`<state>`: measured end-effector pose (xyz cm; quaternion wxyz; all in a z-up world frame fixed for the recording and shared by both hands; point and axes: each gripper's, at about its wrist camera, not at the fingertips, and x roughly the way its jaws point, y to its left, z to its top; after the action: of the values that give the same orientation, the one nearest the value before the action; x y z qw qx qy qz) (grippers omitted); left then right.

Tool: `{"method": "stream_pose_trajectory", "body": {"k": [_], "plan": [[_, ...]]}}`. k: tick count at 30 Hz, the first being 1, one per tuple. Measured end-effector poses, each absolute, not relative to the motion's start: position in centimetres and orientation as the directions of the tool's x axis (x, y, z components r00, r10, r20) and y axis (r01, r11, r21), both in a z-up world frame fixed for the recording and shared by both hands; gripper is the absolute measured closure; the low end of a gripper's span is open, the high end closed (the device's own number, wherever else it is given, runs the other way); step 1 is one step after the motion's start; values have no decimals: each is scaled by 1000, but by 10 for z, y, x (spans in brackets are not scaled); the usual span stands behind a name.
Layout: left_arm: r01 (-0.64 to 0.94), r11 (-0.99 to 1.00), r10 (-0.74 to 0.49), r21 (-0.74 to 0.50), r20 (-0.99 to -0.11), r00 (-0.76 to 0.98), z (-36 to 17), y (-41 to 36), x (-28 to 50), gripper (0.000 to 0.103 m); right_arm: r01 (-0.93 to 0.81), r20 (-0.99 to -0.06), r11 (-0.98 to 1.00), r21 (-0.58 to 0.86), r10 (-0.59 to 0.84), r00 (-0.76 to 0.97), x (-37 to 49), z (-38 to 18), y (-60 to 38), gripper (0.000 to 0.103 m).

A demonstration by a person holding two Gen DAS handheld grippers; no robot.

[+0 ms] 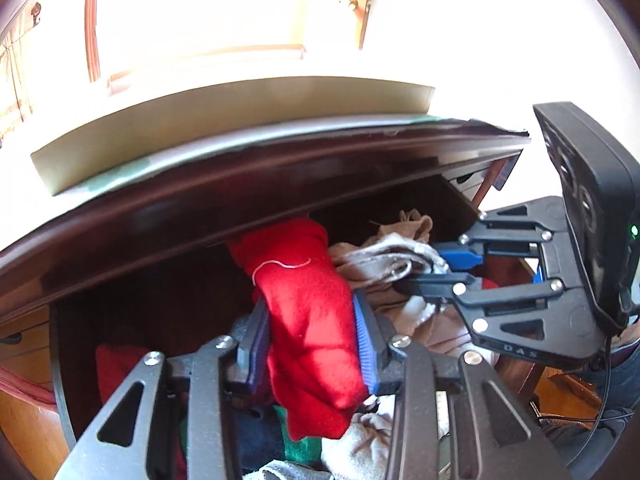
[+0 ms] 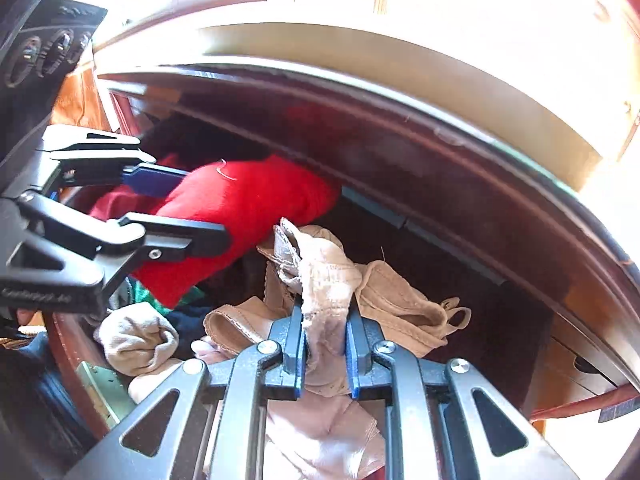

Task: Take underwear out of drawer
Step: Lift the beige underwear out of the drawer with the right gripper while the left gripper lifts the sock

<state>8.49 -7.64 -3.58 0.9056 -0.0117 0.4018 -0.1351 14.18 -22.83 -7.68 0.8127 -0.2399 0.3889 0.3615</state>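
Bright window light falls behind the dark wooden drawer (image 1: 168,216), which stands open and heaped with clothes. Inside it, the left hand-held gripper (image 1: 310,344) is clamped on a red garment (image 1: 308,300), gripped mid-body so it lifts clear of the drawer's top edge, while the right hand-held gripper (image 2: 324,344) pinches beige underwear (image 2: 328,280) above the drawer's pile, probably to separate it from the tangle

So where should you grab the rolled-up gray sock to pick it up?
Probably pinch the rolled gray sock across its bunched upper folds, coming straight down from above. It lies loose atop the pile at the drawer's front edge, and both grippers already hold other clothes.
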Motion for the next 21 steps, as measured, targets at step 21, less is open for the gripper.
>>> {"method": "stream_pose_trajectory", "body": {"k": [21], "plan": [[232, 968, -240, -100, -647, 723, -30, -63, 59, 72, -744, -606, 662, -89, 557, 568, 86, -44, -283, 88]]}}
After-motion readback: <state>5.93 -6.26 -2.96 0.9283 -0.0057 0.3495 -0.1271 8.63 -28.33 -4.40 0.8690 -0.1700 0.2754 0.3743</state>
